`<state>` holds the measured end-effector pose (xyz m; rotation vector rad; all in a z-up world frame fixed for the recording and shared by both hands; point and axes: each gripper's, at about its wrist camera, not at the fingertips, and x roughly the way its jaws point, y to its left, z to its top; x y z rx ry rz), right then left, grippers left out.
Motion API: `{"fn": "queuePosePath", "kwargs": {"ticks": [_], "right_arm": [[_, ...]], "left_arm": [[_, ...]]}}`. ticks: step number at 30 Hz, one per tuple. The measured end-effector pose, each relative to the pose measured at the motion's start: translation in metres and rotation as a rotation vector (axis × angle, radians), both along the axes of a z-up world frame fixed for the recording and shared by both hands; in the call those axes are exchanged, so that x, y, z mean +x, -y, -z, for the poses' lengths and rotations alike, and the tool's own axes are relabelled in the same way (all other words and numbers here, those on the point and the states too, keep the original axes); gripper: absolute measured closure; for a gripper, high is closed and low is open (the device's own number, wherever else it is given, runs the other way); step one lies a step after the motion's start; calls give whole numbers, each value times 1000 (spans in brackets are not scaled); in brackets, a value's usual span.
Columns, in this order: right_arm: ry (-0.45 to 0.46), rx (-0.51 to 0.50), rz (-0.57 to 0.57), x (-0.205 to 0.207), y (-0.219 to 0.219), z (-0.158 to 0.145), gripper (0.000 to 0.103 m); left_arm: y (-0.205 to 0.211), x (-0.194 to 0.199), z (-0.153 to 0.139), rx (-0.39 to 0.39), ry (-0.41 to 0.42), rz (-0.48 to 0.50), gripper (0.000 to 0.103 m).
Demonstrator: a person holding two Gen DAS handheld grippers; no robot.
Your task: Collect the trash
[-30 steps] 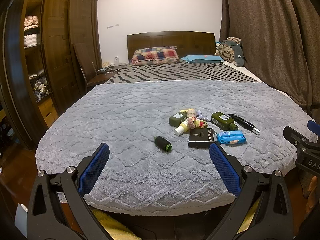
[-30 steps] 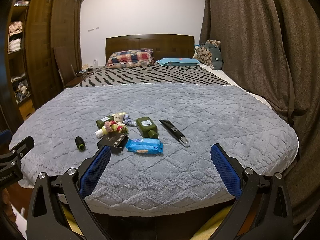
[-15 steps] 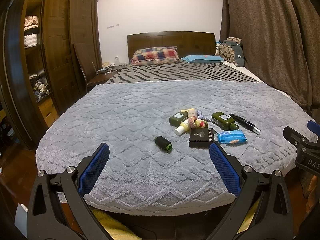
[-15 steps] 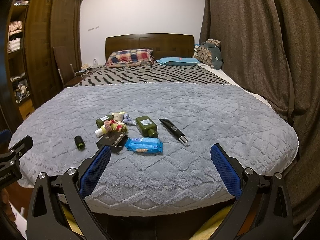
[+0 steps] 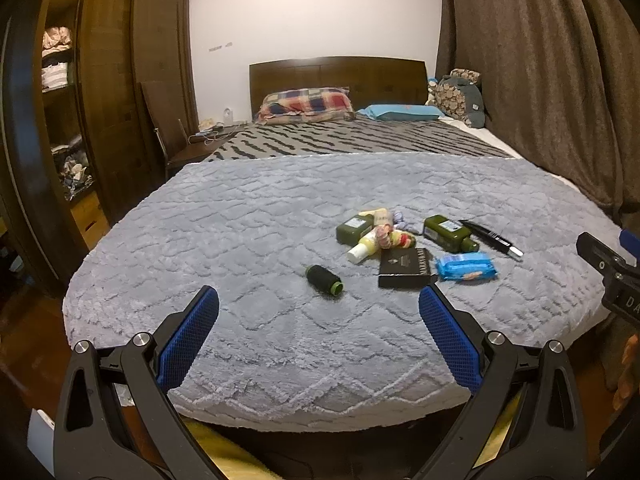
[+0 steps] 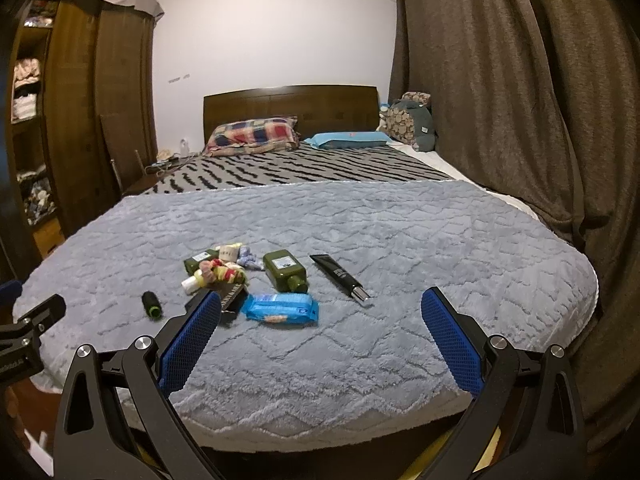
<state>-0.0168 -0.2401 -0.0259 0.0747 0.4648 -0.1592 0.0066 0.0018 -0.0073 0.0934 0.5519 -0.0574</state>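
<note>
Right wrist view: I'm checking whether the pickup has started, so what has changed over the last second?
The right tongs have eased slightly forward toward the blue wipes pack; nothing was gripped or released. The left tongs stay open and empty, and the bottles, black box and black tube lie unmoved on the grey blanket.

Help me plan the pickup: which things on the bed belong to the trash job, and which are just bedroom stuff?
Job, likely:
blue packet
black box
green bottles
black tube
black spool
small cream bottle

Lying about:
plaid pillow
blue pillow
grey blanket
</note>
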Motion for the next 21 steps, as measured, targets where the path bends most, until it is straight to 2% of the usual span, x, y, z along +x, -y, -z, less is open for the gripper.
{"fn": "queuePosePath", "kwargs": {"ticks": [5, 9, 14, 21], "right_arm": [[-58, -15, -5, 18, 0, 26, 3], [-128, 26, -26, 35, 4, 53, 3], [-233, 98, -101, 61, 9, 83, 3], [-277, 96, -122, 98, 5, 108, 3]], "left_arm": [[0, 15, 24, 18, -50, 3, 8], [-7, 35, 51, -21, -120, 13, 8], [-9, 56, 73, 0, -158, 1, 8], [-12, 101, 92, -35, -210, 7, 9]]}}
